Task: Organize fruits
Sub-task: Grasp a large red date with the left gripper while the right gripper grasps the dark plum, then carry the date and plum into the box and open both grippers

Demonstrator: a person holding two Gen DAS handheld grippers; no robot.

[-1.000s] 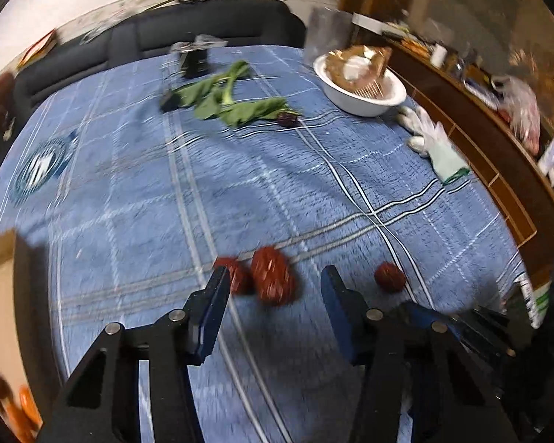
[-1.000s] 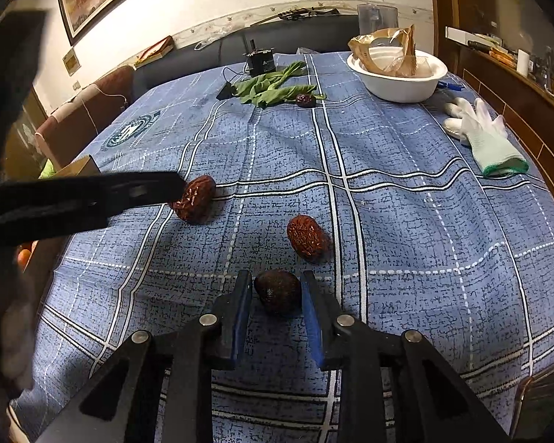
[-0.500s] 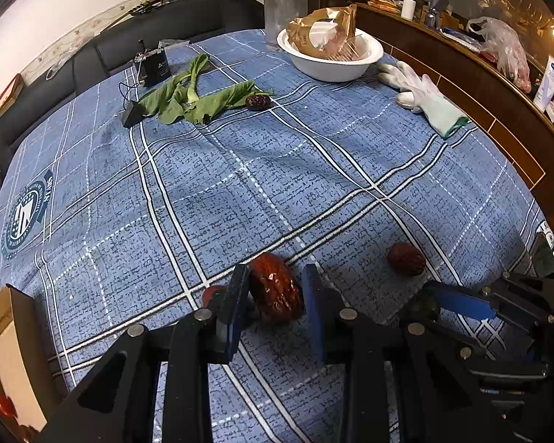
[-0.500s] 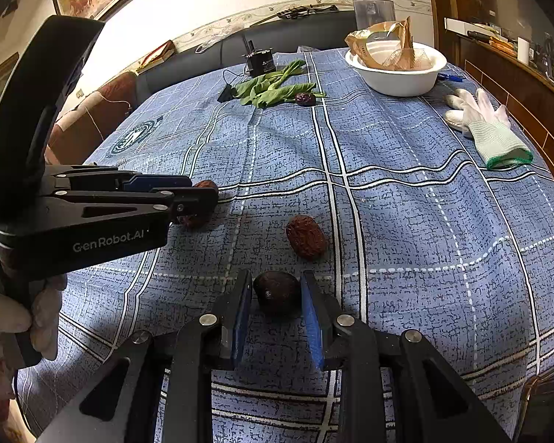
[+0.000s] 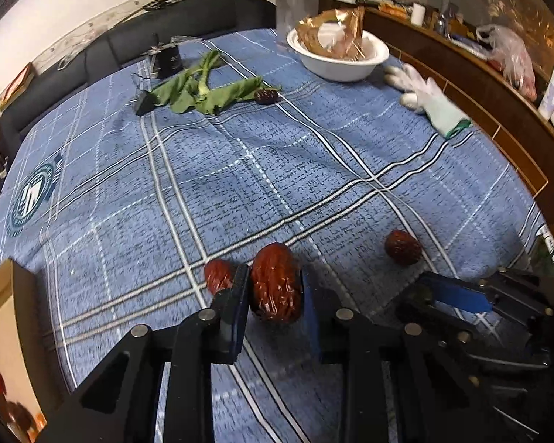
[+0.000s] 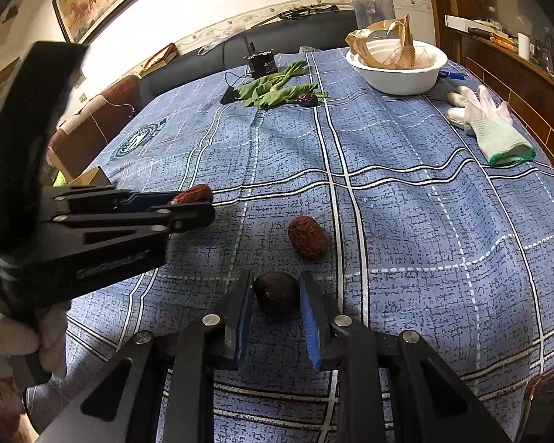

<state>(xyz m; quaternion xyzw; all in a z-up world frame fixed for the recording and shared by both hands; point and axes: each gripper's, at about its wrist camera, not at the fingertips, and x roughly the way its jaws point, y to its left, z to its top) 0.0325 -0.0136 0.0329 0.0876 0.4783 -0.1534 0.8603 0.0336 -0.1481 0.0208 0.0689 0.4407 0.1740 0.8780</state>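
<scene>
Two grippers, both loaded — the left gripper (image 5: 275, 291) clamps a glossy, wrinkled red date (image 5: 276, 283) between its blue pads, a smaller date (image 5: 218, 275) just outside its left finger. The right gripper (image 6: 277, 297) pinches a dark, round fruit (image 6: 276, 291); a shrivelled oval date (image 6: 307, 237) lies just ahead on the woven blue plaid cloth (image 6: 424, 203). Its side lettering is blurred — unreadable.

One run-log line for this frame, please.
left gripper: shut on red date | right gripper: shut on dark fruit | tablecloth
</scene>
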